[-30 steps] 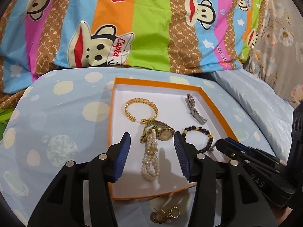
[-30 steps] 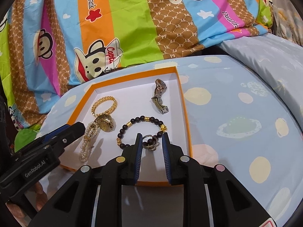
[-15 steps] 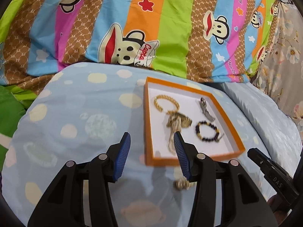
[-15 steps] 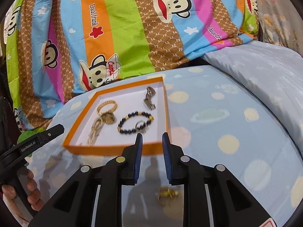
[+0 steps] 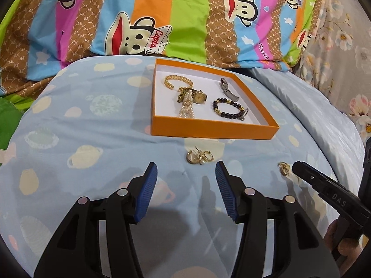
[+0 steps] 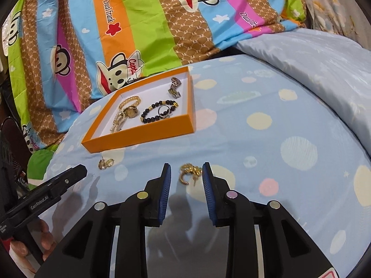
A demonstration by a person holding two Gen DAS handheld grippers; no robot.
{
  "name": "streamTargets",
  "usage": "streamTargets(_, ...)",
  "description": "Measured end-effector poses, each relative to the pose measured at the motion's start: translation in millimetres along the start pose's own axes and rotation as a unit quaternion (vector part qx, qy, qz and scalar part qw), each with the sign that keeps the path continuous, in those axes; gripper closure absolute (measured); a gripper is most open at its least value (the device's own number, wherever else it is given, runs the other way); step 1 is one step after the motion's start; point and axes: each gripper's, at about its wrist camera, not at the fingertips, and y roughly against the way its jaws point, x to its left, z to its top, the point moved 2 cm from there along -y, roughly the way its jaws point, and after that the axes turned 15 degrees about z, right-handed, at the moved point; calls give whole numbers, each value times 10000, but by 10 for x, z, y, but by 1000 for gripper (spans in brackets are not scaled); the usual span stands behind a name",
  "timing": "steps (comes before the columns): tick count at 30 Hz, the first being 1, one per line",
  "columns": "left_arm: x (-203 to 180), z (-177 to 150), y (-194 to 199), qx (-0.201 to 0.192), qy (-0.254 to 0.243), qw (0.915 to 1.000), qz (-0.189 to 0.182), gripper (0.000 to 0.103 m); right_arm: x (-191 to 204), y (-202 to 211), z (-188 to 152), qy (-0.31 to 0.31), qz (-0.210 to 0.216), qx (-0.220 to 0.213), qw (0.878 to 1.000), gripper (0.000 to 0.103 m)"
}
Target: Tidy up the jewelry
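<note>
An orange box (image 5: 208, 131) (image 6: 139, 134) on the blue bedcover holds a gold bangle (image 5: 178, 80), a gold watch (image 5: 199, 96), a pearl bracelet (image 5: 186, 108), a dark bead bracelet (image 5: 228, 108) with a ring (image 6: 163, 112) on it, and a silver clasp (image 5: 228, 89). Gold earrings (image 5: 199, 157) (image 6: 105, 163) lie on the cover just beyond my open, empty left gripper (image 5: 186, 191). More gold earrings (image 6: 189, 173) (image 5: 284, 168) lie between the fingertips of my open right gripper (image 6: 186, 187).
A striped monkey-print quilt (image 5: 185, 18) rises behind the box. A plain pale-blue pillow (image 6: 313, 55) lies to the right. The right gripper's tip (image 5: 324, 187) shows low right in the left view; the left gripper's tip (image 6: 58, 185) shows low left in the right view.
Both grippers have pulled back from the box toward the near side of the bed. The right gripper released the ring in the box and opened wider, now over the loose earrings.
</note>
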Motion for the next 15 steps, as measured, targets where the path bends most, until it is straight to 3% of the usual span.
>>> streamTargets(15, -41, -14, -62, 126, -61, 9999, -35, 48, 77, -132, -38, 200, -149, 380, 9990, 75)
